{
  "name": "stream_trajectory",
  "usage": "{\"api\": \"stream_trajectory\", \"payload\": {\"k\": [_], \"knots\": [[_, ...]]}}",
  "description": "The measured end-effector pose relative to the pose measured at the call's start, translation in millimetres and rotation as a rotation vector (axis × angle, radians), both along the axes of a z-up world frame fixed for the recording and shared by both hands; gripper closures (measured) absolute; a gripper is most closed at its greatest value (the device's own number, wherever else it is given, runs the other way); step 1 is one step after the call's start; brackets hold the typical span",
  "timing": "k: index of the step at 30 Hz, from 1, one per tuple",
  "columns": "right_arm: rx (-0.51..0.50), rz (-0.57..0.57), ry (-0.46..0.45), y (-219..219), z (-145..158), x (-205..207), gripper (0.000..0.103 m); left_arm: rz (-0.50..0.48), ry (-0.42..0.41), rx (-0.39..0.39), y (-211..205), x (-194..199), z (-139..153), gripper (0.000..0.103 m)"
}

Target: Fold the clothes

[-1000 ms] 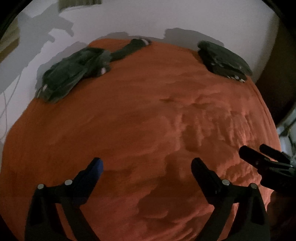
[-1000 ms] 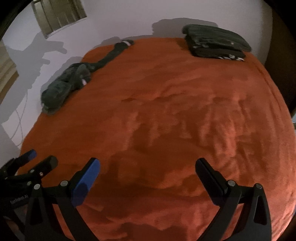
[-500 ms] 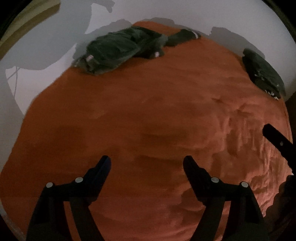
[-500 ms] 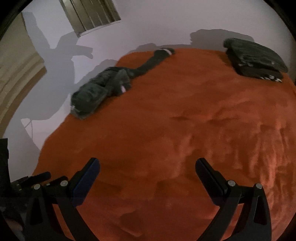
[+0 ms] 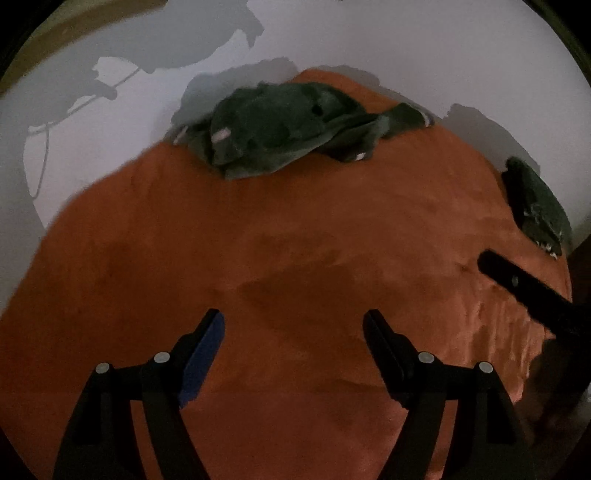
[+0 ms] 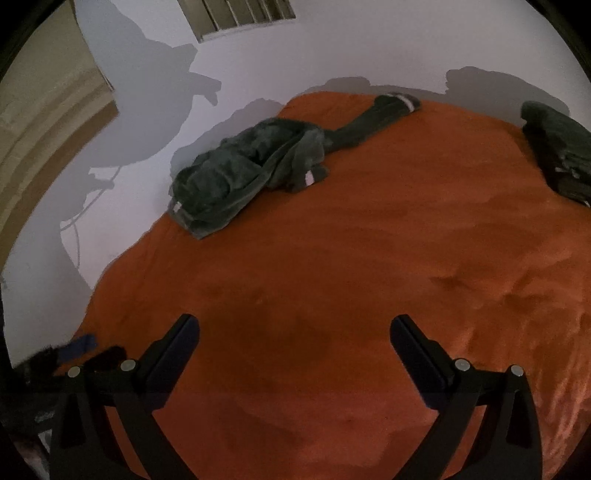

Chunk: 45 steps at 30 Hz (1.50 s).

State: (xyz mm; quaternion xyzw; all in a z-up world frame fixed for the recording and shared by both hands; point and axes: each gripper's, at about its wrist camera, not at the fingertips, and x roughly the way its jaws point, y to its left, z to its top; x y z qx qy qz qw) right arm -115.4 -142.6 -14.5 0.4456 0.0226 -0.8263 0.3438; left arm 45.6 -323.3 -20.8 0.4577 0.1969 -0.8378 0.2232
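A crumpled dark green garment (image 5: 284, 125) lies at the far left edge of the orange bed cover (image 5: 295, 240); one sleeve stretches away toward the wall. It also shows in the right wrist view (image 6: 255, 162). A folded stack of dark clothes (image 5: 539, 206) sits at the far right, also in the right wrist view (image 6: 561, 144). My left gripper (image 5: 293, 325) is open and empty above the cover, well short of the garment. My right gripper (image 6: 295, 328) is open and empty too. One right finger (image 5: 517, 284) shows in the left view.
A white wall (image 6: 369, 44) runs behind the bed, with a vent (image 6: 240, 14) high up and a cord (image 5: 40, 155) hanging at the left. The bed's left edge (image 6: 122, 266) drops off beside the wall.
Both grippers have swung left and forward toward the crumpled garment, which now looms larger. The folded stack has slid to the right edge of both views. Both stay open.
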Motion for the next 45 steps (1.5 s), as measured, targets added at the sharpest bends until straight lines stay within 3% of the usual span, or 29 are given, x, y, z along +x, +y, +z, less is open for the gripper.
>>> {"api": "stream_trajectory", "payload": {"k": [6, 13, 15, 20, 23, 25, 26, 27, 28, 29, 34, 37, 40, 44, 45], "knots": [[0.003, 0.053, 0.038, -80.7, -25.8, -24.0, 0.000, 0.069, -0.044, 0.001, -64.5, -7.8, -34.2, 0.023], [-0.010, 0.096, -0.090, -190.6, -69.8, -78.8, 0.000, 0.232, -0.040, 0.055, -138.3, -12.8, -65.6, 0.021], [-0.009, 0.083, -0.116, -215.4, -79.7, -93.9, 0.000, 0.243, -0.015, 0.095, -155.3, -11.9, -74.5, 0.021], [-0.057, 0.023, -0.223, -261.3, -100.1, -130.7, 0.000, 0.224, -0.013, 0.082, -171.4, -27.3, -92.0, 0.023], [-0.019, -0.033, -0.292, -282.4, -117.4, -149.1, 0.000, 0.205, 0.010, 0.110, -177.8, -41.7, -98.8, 0.028], [-0.002, -0.046, -0.320, -290.2, -125.6, -156.3, 0.010, 0.192, 0.024, 0.112, -178.3, -50.8, -100.1, 0.033], [-0.006, -0.042, -0.329, -292.4, -128.4, -158.9, 0.038, 0.184, 0.027, 0.107, -177.2, -54.3, -100.0, 0.039], [-0.013, -0.030, -0.336, -292.5, -129.7, -159.5, 0.075, 0.172, 0.025, 0.102, -175.1, -56.6, -100.0, 0.041], [-0.021, -0.016, -0.344, -292.2, -130.7, -159.7, 0.087, 0.154, 0.020, 0.099, -172.8, -59.6, -100.6, 0.046], [-0.023, -0.007, -0.341, -289.8, -130.7, -158.6, 0.095, 0.149, 0.016, 0.097, -171.7, -61.2, -101.3, 0.049], [0.014, -0.023, -0.197, -242.3, -112.9, -140.5, 0.098, 0.169, -0.021, 0.067, -161.5, -60.5, -98.5, 0.049], [0.008, -0.086, -0.112, -183.3, -96.3, -126.8, 0.100, 0.123, -0.067, 0.005, -148.7, -67.0, -93.3, 0.049], [-0.030, -0.124, -0.048, -107.6, -81.0, -116.5, 0.103, 0.074, -0.064, -0.047, -128.7, -72.0, -82.5, 0.049], [-0.029, -0.213, 0.057, -6.4, -56.3, -104.4, 0.103, 0.013, -0.046, -0.053, -97.2, -80.8, -69.9, 0.049], [-0.027, -0.220, 0.047, 18.4, -55.2, -103.2, 0.103, -0.005, -0.041, -0.060, -88.5, -83.5, -67.5, 0.049]]}}
